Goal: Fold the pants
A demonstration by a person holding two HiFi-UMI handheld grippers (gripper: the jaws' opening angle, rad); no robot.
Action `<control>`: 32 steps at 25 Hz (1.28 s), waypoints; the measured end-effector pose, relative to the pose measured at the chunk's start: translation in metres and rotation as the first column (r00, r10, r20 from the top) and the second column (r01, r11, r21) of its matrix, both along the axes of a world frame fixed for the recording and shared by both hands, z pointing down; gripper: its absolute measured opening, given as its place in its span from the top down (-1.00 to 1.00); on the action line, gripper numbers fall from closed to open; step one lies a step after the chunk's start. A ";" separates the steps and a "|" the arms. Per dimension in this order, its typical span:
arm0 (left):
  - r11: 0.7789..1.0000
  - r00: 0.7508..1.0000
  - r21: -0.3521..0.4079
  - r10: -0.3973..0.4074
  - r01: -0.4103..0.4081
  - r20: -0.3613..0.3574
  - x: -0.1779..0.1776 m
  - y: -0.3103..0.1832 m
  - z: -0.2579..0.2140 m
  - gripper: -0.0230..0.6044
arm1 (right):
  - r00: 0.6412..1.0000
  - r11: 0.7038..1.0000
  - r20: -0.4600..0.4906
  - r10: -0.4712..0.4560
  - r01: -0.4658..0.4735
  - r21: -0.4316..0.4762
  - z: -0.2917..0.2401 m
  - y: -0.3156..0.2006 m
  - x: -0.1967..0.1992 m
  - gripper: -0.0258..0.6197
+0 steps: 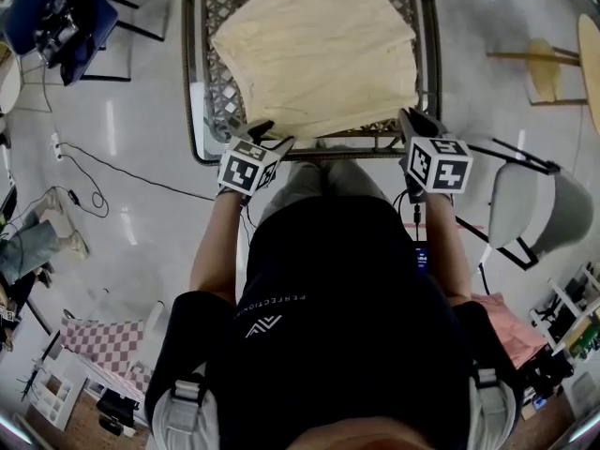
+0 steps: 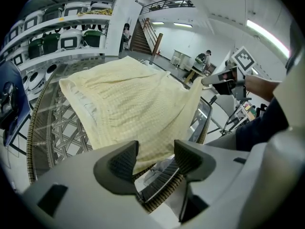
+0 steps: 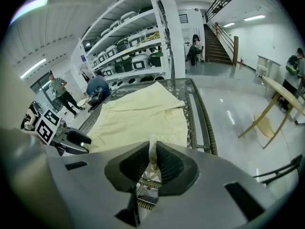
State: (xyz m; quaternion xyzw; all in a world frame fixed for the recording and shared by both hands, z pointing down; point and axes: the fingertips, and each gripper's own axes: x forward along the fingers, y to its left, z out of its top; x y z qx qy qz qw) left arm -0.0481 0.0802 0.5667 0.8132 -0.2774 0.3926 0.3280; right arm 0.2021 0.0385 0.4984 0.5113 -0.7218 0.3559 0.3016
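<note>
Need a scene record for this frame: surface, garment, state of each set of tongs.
surface: glass-topped lattice table
garment: pale yellow pants, spread on the table
left tongs: open; near edge of the pants lies just ahead of the jaws, not pinched
right tongs: shut on the pants, a thin fold of cloth between the pads
held corner: near right corner, raised off the table
</note>
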 end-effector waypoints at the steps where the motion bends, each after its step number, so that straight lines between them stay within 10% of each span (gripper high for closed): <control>1: 1.000 1.000 -0.002 0.000 0.000 0.011 0.000 -0.001 0.001 0.13 | 1.000 1.000 0.006 -0.013 0.013 0.003 -0.001 -0.005 -0.001 0.73; 9: 1.000 0.996 -0.014 -0.020 0.021 0.092 0.003 -0.009 0.008 0.17 | 0.994 0.995 0.049 -0.096 0.095 0.023 0.002 -0.038 -0.001 0.73; 15: 0.998 0.985 0.048 -0.042 0.034 0.170 -0.012 -0.021 0.008 0.76 | 0.992 0.994 0.059 -0.108 0.106 0.026 0.004 -0.047 -0.003 0.73; 32: 0.988 0.994 0.117 -0.105 0.101 0.032 -0.023 -0.087 -0.068 0.87 | 0.996 0.984 -0.064 -0.065 0.074 0.159 -0.050 -0.128 -0.019 0.73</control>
